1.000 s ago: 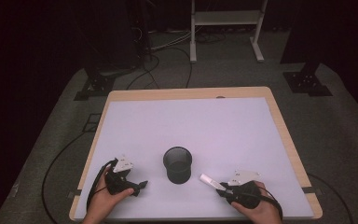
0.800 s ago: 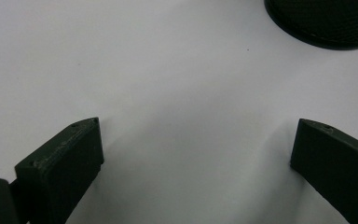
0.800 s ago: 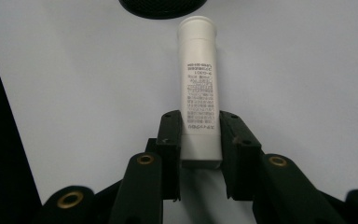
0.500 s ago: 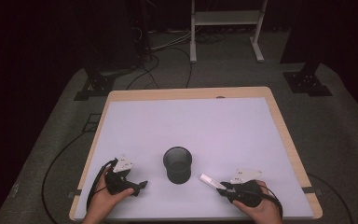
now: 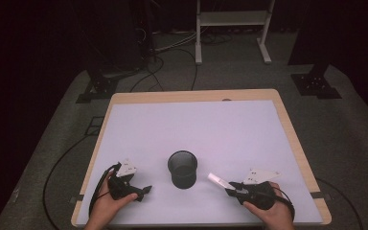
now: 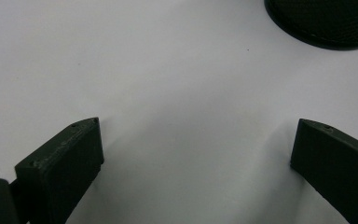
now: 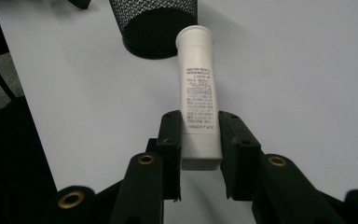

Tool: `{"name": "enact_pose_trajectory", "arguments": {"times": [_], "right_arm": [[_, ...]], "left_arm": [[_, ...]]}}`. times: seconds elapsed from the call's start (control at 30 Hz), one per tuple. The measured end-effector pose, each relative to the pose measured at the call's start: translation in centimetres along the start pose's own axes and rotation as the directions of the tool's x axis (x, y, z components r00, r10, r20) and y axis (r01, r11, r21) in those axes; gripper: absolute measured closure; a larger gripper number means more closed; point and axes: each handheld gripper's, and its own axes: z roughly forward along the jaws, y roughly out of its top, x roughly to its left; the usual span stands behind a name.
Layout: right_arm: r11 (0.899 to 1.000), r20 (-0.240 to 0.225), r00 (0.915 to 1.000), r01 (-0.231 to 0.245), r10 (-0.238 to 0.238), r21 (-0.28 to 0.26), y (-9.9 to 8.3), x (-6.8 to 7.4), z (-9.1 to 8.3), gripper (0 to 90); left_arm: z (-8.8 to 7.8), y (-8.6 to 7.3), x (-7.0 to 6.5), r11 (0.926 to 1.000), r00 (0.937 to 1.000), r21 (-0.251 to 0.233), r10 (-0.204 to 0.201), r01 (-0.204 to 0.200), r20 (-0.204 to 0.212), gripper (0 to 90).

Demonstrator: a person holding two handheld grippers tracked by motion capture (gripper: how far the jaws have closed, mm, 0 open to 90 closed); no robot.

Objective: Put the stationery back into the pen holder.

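Dark room, cables on the floor at top of frame; white table [image 5: 191,124] w/ wood rim, centre of the high view.

Black mesh cup [image 5: 182,168] stands upright, lower centre.

Right gripper [image 5: 233,187], lower right: jaws clamped on a white tube [image 5: 217,180], gripped near its flat end; cap end points toward the cup, just short of it. Tube [image 7: 197,88] held level and low over the table.

Left gripper [image 5: 146,190], lower left: jaws spread wide, nothing between them, resting near the cup.

Step, by my judgement: carry to cup. Next move calls for lifting and tipping the tube upright over the rim before letting go.
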Motion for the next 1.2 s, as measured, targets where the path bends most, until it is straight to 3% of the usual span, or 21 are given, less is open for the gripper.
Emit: {"name": "enact_pose_trajectory", "arguments": {"times": [0.73,1.2], "right_arm": [[0.998,-0.011,0.9999,-0.012,0.011,-0.068,2.5,-1.1,-2.8,70.3],[0.995,-0.04,0.9986,0.032,-0.036,-0.098,5.5,-0.8,-3.1,70.3]], "left_arm": [[0.0,0.0,0.0,1.0,1.0,0.002,0.004,-0.004,-0.001,1.4],[0.0,0.0,0.0,1.0,1.0,0.002,0.003,-0.003,-0.001,1.4]]}}
